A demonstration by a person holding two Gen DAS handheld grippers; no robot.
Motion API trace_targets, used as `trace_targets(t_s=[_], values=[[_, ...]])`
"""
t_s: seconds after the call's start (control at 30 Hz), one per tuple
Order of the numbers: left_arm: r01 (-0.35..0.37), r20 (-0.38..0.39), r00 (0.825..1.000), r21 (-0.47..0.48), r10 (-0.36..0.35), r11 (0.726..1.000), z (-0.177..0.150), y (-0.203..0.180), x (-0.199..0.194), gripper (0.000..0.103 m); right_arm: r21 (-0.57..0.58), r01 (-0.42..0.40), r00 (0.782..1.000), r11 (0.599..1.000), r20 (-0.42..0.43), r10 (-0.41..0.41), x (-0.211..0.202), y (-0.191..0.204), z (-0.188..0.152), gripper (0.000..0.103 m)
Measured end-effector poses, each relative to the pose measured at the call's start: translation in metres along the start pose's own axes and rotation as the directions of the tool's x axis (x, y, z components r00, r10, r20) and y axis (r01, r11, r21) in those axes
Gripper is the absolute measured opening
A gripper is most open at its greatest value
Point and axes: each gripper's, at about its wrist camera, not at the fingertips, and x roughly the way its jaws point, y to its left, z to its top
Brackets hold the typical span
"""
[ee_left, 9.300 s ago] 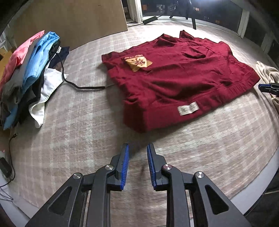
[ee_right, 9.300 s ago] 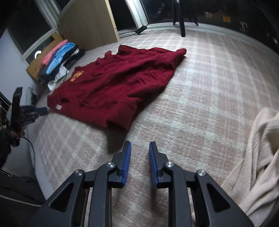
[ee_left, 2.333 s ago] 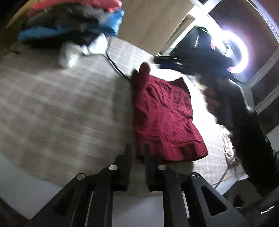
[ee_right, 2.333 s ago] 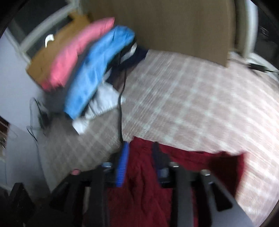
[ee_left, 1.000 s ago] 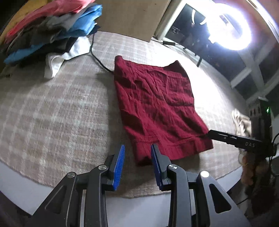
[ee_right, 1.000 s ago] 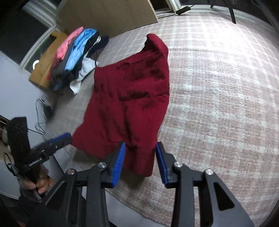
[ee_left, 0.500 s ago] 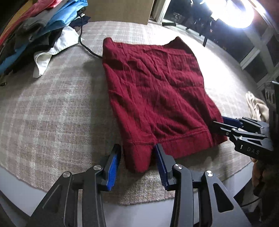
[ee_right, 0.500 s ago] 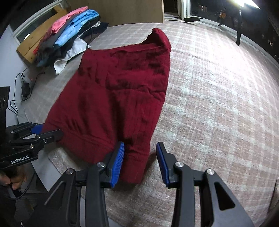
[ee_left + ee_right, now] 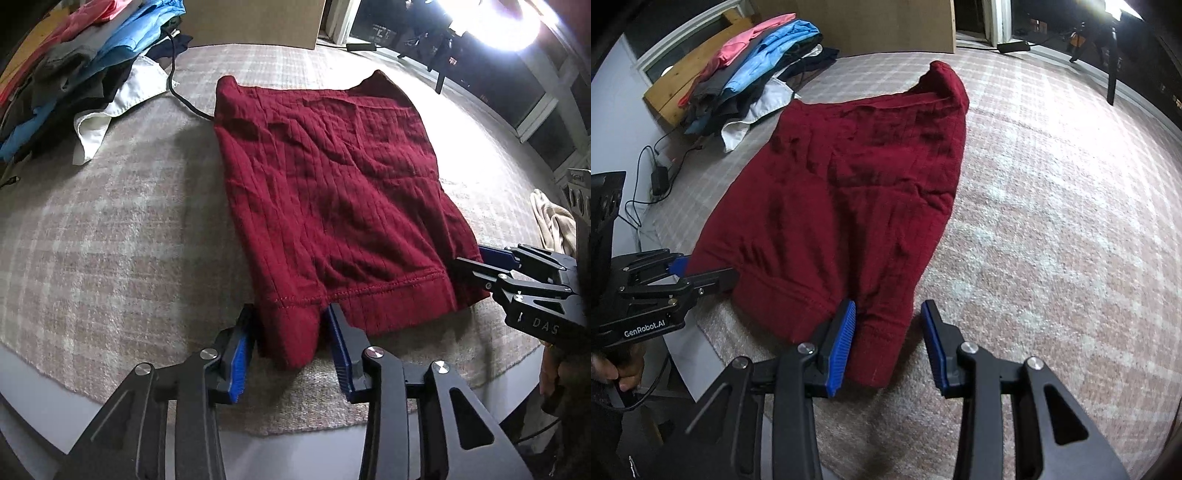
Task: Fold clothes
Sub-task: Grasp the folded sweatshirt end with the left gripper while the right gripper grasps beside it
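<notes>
A dark red sweater (image 9: 332, 192) lies folded in a rough rectangle on the plaid table cover, its ribbed hem towards me. My left gripper (image 9: 290, 338) is open, its jaws on either side of the hem's near left corner. My right gripper (image 9: 888, 334) is open around the hem's other corner (image 9: 879, 354). The sweater also shows in the right wrist view (image 9: 857, 192). Each gripper shows in the other's view: the right one (image 9: 491, 264) at the right edge, the left one (image 9: 687, 273) at the left edge.
A stack of folded clothes in pink, blue, grey and white (image 9: 74, 66) lies at the far left, also in the right wrist view (image 9: 753, 70). A black cable (image 9: 181, 96) runs from it to the sweater. A cream garment (image 9: 554, 221) lies at the right. The table edge is close in front.
The sweater went from spread flat to a narrower fold over the past seconds. In the last second both grippers moved forward and opened wider around the hem corners.
</notes>
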Motion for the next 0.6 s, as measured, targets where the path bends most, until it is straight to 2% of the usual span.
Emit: trace_targets(t_s=[0.1,0.27,0.43,0.6], values=[[0.003,0.008,1.000,0.001,-0.003,1.000,-0.003,-0.001,-0.001,0.030,-0.003,-0.037,0.999,0.999,-0.002,0.037,0.001,-0.001,0.001,0.024],[0.044,0.016,0.999,-0.022,-0.044,0.999,-0.003,0.005,-0.003,0.019,0.058,-0.118,0.993,0.991,-0.007,0.119,0.003,-0.012,0.004,0.021],[0.104,0.008,0.995,-0.072,-0.103,0.992,-0.001,0.016,-0.003,0.012,0.139,-0.217,0.976,0.966,0.008,0.218,0.002,-0.026,0.004,0.017],[0.134,0.029,0.991,-0.090,-0.132,0.987,0.000,0.020,-0.018,0.010,0.152,-0.291,0.956,0.944,0.065,0.285,-0.017,-0.028,0.009,0.014]])
